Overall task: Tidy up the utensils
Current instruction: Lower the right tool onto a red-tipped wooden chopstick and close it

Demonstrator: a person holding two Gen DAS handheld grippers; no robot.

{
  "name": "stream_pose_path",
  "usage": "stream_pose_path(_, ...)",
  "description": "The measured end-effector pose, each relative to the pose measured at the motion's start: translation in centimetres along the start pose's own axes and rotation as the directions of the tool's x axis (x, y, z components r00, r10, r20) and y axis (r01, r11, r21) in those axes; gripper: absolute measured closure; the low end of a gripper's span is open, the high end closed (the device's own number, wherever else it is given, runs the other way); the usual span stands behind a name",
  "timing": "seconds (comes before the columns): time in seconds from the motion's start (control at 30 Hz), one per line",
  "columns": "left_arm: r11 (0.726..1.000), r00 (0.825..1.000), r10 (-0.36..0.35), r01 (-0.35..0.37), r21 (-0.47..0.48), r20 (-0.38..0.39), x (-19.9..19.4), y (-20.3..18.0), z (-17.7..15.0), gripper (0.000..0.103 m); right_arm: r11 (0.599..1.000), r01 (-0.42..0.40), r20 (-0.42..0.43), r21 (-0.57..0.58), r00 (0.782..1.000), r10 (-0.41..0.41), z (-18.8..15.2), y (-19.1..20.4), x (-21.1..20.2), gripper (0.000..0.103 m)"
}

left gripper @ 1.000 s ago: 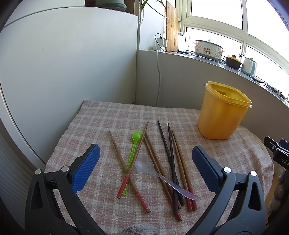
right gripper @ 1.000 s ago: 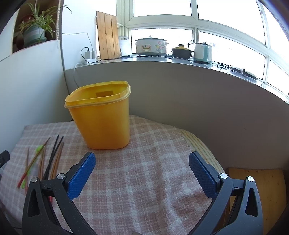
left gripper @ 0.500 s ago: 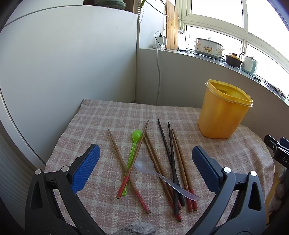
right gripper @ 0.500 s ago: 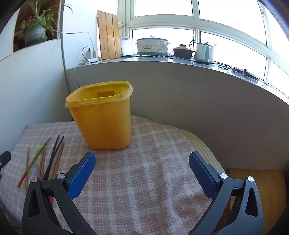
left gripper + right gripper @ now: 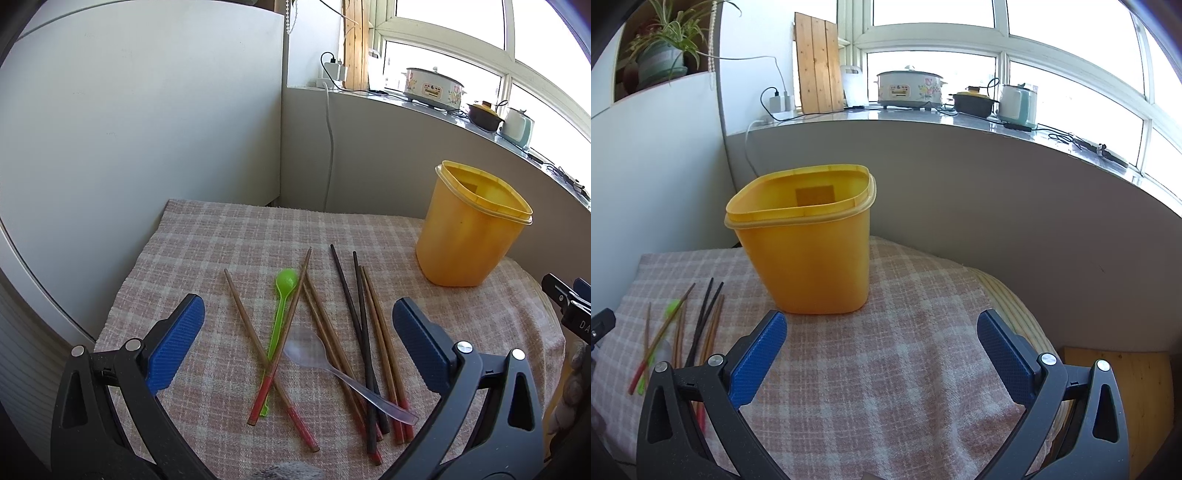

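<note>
Several chopsticks [image 5: 369, 325], brown with red ends and two black, lie fanned on a checked cloth [image 5: 229, 251]. Among them lie a green spoon [image 5: 282, 301] and a clear plastic spoon [image 5: 332, 365]. My left gripper [image 5: 297, 334] hovers open above them, holding nothing. An upright yellow container [image 5: 469, 229] with no lid stands at the back right of the cloth. In the right wrist view that yellow container [image 5: 809, 254] is just ahead of my right gripper [image 5: 882, 350], which is open with nothing in it. The chopsticks [image 5: 705, 325] show at the left there.
A white cabinet wall [image 5: 140, 140] bounds the table's left and a grey ledge wall [image 5: 997, 206] its back. The sill holds a cooker [image 5: 908, 86], a pot and a kettle. A wooden surface [image 5: 1115, 398] sits lower right. The other gripper's tip [image 5: 565, 302] shows at right.
Both cameras have tipped slightly downward, so the scene sits a little higher in view. Utensils and container have not moved; both grippers stay open.
</note>
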State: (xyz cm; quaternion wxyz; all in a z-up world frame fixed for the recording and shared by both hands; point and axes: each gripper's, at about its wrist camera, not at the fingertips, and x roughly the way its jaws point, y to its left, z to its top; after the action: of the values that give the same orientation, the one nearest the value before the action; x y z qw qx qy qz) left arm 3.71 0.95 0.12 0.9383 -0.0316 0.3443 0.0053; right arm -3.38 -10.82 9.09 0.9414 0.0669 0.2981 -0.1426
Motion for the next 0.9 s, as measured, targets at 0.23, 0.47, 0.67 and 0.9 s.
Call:
stream_pose_path(0.23, 1.0, 0.999, -0.015, 0.016, 0.007, -0.037, 1.3, 0.3, 0.6, 0.0, 1.0, -0.007, -0.039, -0.004, 0.999, 0.007, 0.2, 0.7, 0.8, 0.001)
stream_pose_path(0.47, 1.0, 0.999, -0.016, 0.017, 0.02, -0.052, 1.9, 1.2, 0.7, 0.0, 0.998, -0.057, -0.074, -0.006, 0.996, 0.056, 0.2, 2.3, 1.4, 0.001)
stream_pose_path(0.67, 0.999, 0.998, -0.02, 0.022, 0.024, -0.061, 2.6, 2.1, 0.3, 0.005, 0.989, -0.148, -0.038, 0.004, 0.988, 0.148, -0.2, 3.6, 1.1, 0.001)
stream_pose_path(0.9, 0.992, 0.991, -0.11, 0.105, -0.069, -0.079, 3.3, 4.8, -0.5, 0.025, 0.97, -0.234, -0.022, -0.065, 0.972, 0.233, -0.6, 5.7, 1.0, 0.001)
